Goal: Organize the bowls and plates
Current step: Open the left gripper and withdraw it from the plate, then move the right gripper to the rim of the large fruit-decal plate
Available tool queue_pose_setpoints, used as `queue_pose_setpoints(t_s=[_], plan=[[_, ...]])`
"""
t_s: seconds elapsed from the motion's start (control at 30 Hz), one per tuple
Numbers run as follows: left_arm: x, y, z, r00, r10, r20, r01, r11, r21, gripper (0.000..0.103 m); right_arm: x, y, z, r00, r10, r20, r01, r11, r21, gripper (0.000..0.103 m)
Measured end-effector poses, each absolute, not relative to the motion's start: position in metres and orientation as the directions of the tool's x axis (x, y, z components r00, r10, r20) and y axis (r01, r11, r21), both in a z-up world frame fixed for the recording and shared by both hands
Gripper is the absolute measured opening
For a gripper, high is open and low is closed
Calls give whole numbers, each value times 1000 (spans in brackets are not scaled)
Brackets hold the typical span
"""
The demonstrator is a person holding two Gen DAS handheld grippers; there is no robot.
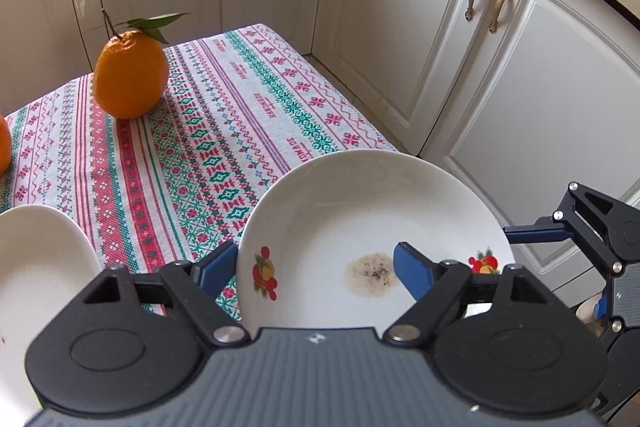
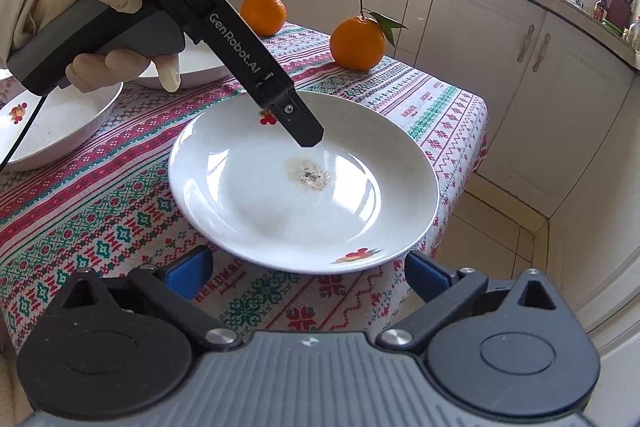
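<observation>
Plate: the white ceramic plate with fruit decals on its rim (image 2: 280,195) lies flat on the cloth, near the table's corner by the cabinets. A brownish, speckled stain (image 2: 309,174) sits in its centre.

Left gripper: your left gripper (image 1: 316,267) has its blue fingers (image 1: 412,271) spread wide. One hangs over the plate's inside next to the stain, the other outside the rim on the cloth side. In the right wrist view its black body slants down over the plate's far half; whether a finger touches the plate you cannot tell. Your gloved left hand (image 2: 104,39) holds the grip.

Right gripper: your right gripper (image 2: 308,275) is also spread apart, blue pads either side of the near rim, just short of it and holding nothing.

Other dishes: a second white dish with a fruit decal (image 2: 56,123) sits on the cloth left of the plate, well apart from it. A further white dish (image 2: 192,63) shows behind the hand.

Fruit: an orange with stem and green leaves (image 2: 358,43) stands beyond the plate; a second orange without leaves (image 2: 263,10) stands farther back.

Table: the red, green and white patterned tablecloth (image 2: 100,195) covers the table.

Surroundings: cream cabinet doors with brass handles (image 1: 440,39) run round the table's far side.
</observation>
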State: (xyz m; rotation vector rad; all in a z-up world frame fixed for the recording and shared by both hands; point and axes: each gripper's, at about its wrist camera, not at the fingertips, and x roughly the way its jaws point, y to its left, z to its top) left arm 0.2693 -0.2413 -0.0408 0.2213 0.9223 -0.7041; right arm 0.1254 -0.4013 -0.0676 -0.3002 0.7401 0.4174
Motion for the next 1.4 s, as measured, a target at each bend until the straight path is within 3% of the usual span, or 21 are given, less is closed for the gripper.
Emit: queue_pose_setpoints(t_s=[0.33,0.67,1.0,1.4], plan=[[215,-205,-5,487,-463,-741,633,771,-66,93,87,-374,-34,725,191,-661,-408,893,-189,103],[135,-156,29,615,-485,-622,639,768,34,98,63,-327,-10,814,85,-575,-287,919,-271,103],[76,-110,46,705,-467,-534,631,756,171,99,48,-292,8,816,138,-561,-294,935,-198,103],[45,-43,57,755,-356,-550,576,761,298,100,54,-250,18,813,214,-542,-332,934,-129,103]])
